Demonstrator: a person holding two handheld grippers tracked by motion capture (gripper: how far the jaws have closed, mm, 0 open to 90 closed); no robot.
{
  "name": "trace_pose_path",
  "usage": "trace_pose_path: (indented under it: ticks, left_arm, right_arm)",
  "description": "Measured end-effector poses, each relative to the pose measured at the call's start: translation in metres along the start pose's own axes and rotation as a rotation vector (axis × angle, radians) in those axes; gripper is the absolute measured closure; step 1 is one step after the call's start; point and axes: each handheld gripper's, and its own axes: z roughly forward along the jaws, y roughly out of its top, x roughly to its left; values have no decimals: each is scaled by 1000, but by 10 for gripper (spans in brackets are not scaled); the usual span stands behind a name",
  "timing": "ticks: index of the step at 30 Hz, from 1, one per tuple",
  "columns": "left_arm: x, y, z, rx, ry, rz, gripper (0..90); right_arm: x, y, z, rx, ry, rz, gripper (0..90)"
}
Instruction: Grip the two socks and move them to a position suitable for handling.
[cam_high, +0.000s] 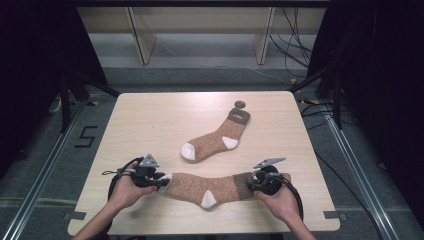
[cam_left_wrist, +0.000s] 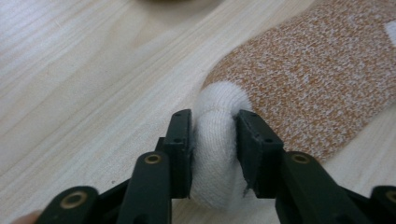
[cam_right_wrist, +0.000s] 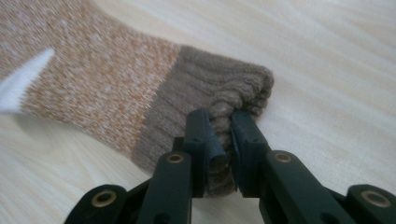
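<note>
The near sock (cam_high: 207, 187) lay stretched along the desk's (cam_high: 150, 120) front edge — we held it taut. Left hand-held gripper (cam_left_wrist: 214, 140) pinched its white toe, right hand-held gripper (cam_right_wrist: 219, 140) its brown cuff. The second sock (cam_high: 216, 140) sat behind, likely awaiting pairing.

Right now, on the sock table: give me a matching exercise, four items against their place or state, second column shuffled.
1. left gripper
2. right gripper
3. far sock
4. dark round disc

A. lies free mid-table
B. clamps the brown ribbed cuff
C. sits beyond the far sock's cuff
D. clamps the white toe

Pairs: 1-D, 2-B, 3-A, 4-C. Both grippers hold the near sock.
</note>
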Motion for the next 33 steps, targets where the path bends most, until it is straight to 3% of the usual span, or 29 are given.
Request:
trace_pose_path:
  ticks: [2, 3, 4, 5, 6, 8, 12, 13, 15, 17, 18, 19, 20, 23, 29, 30, 31, 33]
  left_arm:
    - [1, 1, -2, -32, 19, -18, 500]
    - [1, 4, -7, -86, 42, -17, 379]
    - [1, 6, -8, -106, 50, -12, 349]
    - [1, 6, -8, -106, 50, -12, 326]
    - [-1, 16, -13, -160, 49, 5, 311]
    - [-1, 21, -14, -175, 48, 12, 310]
    - [-1, 57, -8, -230, 35, 56, 333]
    - [2, 73, 2, -226, 34, 65, 339]
    - [2, 80, 8, -221, 35, 68, 341]
    - [5, 95, 28, -193, 17, 67, 342]
    - [5, 95, 28, -193, 17, 67, 341]
    - [8, 102, 46, -148, 25, 74, 338]
    - [9, 103, 52, -121, 17, 69, 334]
    - [11, 104, 70, -99, 17, 56, 324]
    - [10, 109, 83, -91, 13, 47, 308]
    - [9, 111, 83, -98, 13, 46, 304]
    - [7, 115, 84, -104, 19, 53, 300]
    - [4, 120, 88, -96, 9, 64, 292]
  right_arm:
    - [0, 0, 0, 22, 3, 29, 758]
    - [-1, 3, -2, 18, 0, 32, 706]
    - [-1, 4, -5, 7, 1, 27, 677]
    - [-1, 4, -5, 7, 1, 27, 677]
    - [-2, 9, -10, -25, -21, 44, 619]
    - [-2, 12, -15, -26, -27, 58, 605]
    - [-7, 25, -26, -107, -55, 83, 569]
    - [-10, 26, -27, -121, -59, 59, 564]
    - [-9, 27, -28, -129, -64, 77, 562]
    - [-12, 29, -31, -129, -62, 42, 558]
    - [-12, 29, -31, -129, -62, 42, 558]
    - [-13, 28, -31, -129, -69, 31, 557]
    - [-13, 28, -31, -127, -60, 30, 556]
    - [-14, 26, -30, -132, -59, 36, 556]
    - [-15, 24, -29, -133, -59, 43, 554]
    - [-15, 24, -27, -153, -55, 47, 552]
    - [-14, 24, -30, -128, -55, 51, 551]
    - [-13, 25, -31, -127, -53, 68, 550]
